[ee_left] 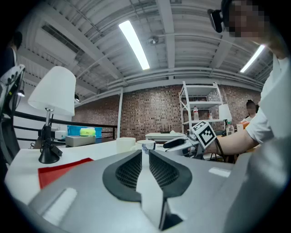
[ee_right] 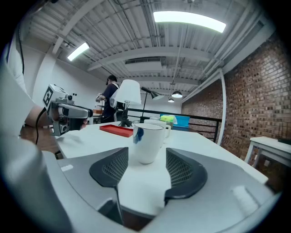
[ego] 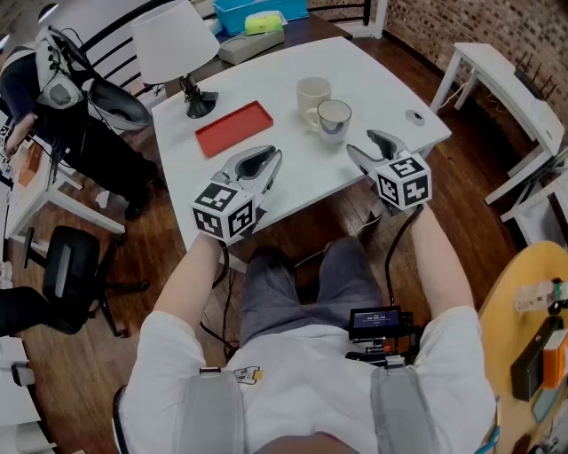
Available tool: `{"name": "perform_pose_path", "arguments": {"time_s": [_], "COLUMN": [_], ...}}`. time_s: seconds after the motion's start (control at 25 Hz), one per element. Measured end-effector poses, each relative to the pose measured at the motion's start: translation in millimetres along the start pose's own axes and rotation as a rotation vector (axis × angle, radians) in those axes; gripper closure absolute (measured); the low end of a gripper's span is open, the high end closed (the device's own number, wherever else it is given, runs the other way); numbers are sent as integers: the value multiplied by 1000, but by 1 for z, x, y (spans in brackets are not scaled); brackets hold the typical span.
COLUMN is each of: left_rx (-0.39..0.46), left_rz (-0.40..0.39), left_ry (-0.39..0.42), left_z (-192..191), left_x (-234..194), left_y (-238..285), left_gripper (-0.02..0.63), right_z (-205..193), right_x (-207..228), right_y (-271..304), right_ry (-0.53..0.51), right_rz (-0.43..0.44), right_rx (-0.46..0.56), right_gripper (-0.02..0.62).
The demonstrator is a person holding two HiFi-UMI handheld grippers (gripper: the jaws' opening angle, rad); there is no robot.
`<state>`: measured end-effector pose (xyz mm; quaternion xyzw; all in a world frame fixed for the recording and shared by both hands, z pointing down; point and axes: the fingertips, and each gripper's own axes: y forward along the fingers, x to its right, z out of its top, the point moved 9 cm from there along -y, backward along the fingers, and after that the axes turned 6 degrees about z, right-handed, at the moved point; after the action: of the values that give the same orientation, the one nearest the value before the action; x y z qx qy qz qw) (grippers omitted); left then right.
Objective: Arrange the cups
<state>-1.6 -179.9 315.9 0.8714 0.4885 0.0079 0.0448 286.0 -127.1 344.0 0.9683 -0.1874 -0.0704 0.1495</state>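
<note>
**A:** Where do the cups stand?

**B:** Both are upright on the white tabletop (ego: pixel 373 80), in its right half. The white cup (ego: pixel 334 120) has a thin dark rim and a blue mark just under the rim. The cream mug (ego: pixel 312 93) is right behind it, so close that I cannot tell whether they touch.

**A:** And the tongs?

**B:** The right tongs (ego: pixel 366 144) are about half open and tilted slightly down. The white cup stands just ahead of the gap between the pads, and neither pad presses on it. The left tongs (ego: pixel 266 158) are held level near the front edge of the tabletop. Their jaws are only a narrow slit apart, with nothing between them.

**A:** Any containers?

**B:** A flat red tray (ego: pixel 233 129) lies to the left of the cups, near the foot of a lamp (ego: pixel 177 44). At the far edge a blue bin (ego: pixel 257 11) holds something yellow-green. What is inside the cups I cannot make out.
</note>
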Motion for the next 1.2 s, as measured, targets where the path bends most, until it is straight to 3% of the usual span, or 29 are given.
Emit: {"name": "perform_pose_path", "arguments": {"time_s": [0.24, 0.44, 0.52, 0.6, 0.76, 0.92, 1.2], "left_rx": [-73, -102, -113, -112, -95, -85, -69], "left_rz": [-22, -8, -4, 2, 37, 75, 166], "left_ry": [-4, 31, 35, 19, -8, -37, -62], "left_z": [-11, -18, -22, -24, -23, -26, -30], "left_x": [-16, -26, -28, -31, -41, -56, -75], "left_y": [27, 27, 24, 20, 7, -11, -44], "left_gripper": [532, 526, 526, 523, 523, 529, 605], "right_z": [10, 22, 28, 32, 38, 43, 57], "right_x": [12, 9, 9, 9, 1, -26, -97], "right_y": [48, 78, 87, 93, 99, 108, 138], "right_ry": [-26, -48, -47, -51, -39, -59, -130], "right_rz": [98, 134, 108, 66, 64, 124, 290], "right_rx": [-101, -139, -135, -139, -169, -171, -157], "right_gripper": [190, 113, 111, 192, 198, 199, 199]}}
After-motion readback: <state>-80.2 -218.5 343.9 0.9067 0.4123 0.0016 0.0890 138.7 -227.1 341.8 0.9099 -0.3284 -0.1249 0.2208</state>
